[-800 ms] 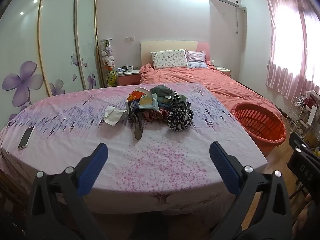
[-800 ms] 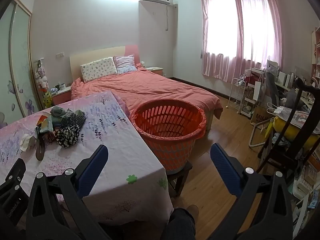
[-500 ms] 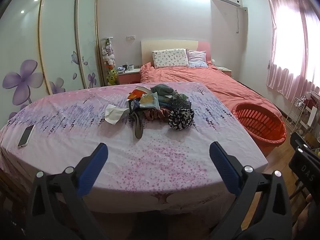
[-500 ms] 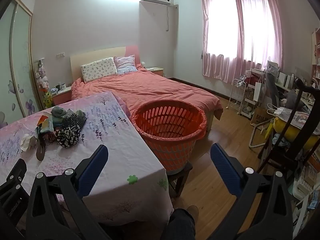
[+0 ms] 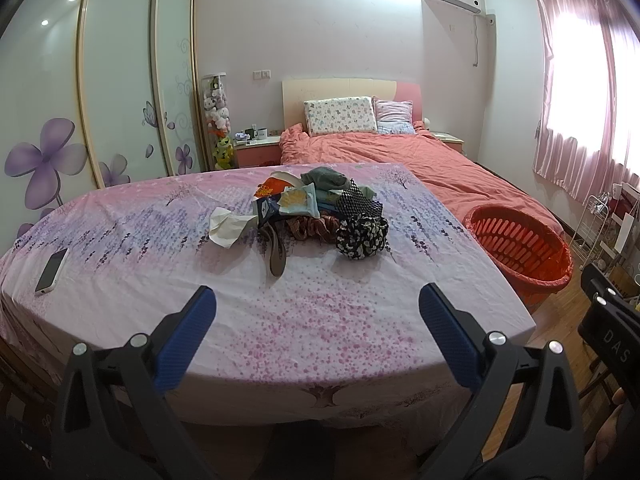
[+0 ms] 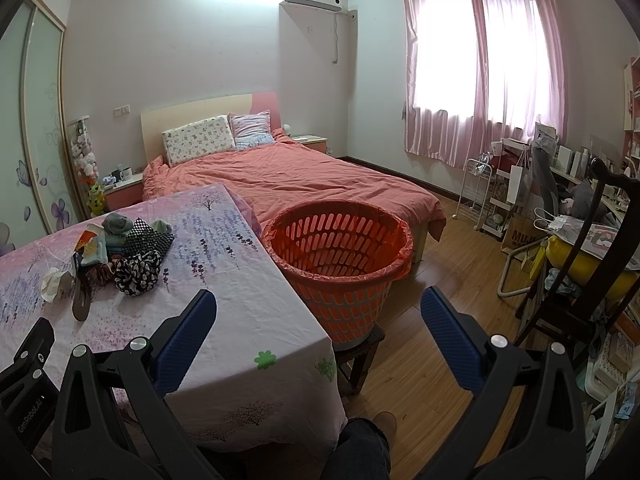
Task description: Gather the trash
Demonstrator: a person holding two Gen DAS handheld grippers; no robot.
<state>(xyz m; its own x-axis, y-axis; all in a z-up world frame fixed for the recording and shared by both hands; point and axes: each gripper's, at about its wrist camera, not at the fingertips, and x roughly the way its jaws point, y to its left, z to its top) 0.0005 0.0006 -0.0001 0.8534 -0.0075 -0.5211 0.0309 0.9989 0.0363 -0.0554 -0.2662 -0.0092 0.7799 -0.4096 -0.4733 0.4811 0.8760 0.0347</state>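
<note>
I am standing at the near edge of the table [image 5: 328,332] with nothing collected yet, as far as I can judge: the orange basket [image 6: 340,256] is showing only its bare slatted wall and liner inside, and the whole pile of trash [image 5: 320,212] is sitting untouched in the middle of the pink cloth. My left gripper [image 5: 316,312] is hanging over the near part of the table with its blue fingers spread wide and gripping nothing, well apart from the pile. My right gripper [image 6: 318,316] is likewise gaping wide and empty, pointing past the table's corner toward the basket, which is standing on a low stool just beside the table's right edge. So everything is left to do: each piece is waiting to be picked up and dropped in. The pile is running roughly left to right across the table, from the crumpled white tissue [image 5: 226,226] at its left end to the black-and-white wad [image 5: 362,236] at its right. The one clearly long piece, a brown strap [image 5: 276,252], is lying with its long axis running toward me, its rounded end pointing at my left gripper. A phone [image 5: 52,266] is lying far off to the left, apart from the pile; I am judging it not to be trash.
</note>
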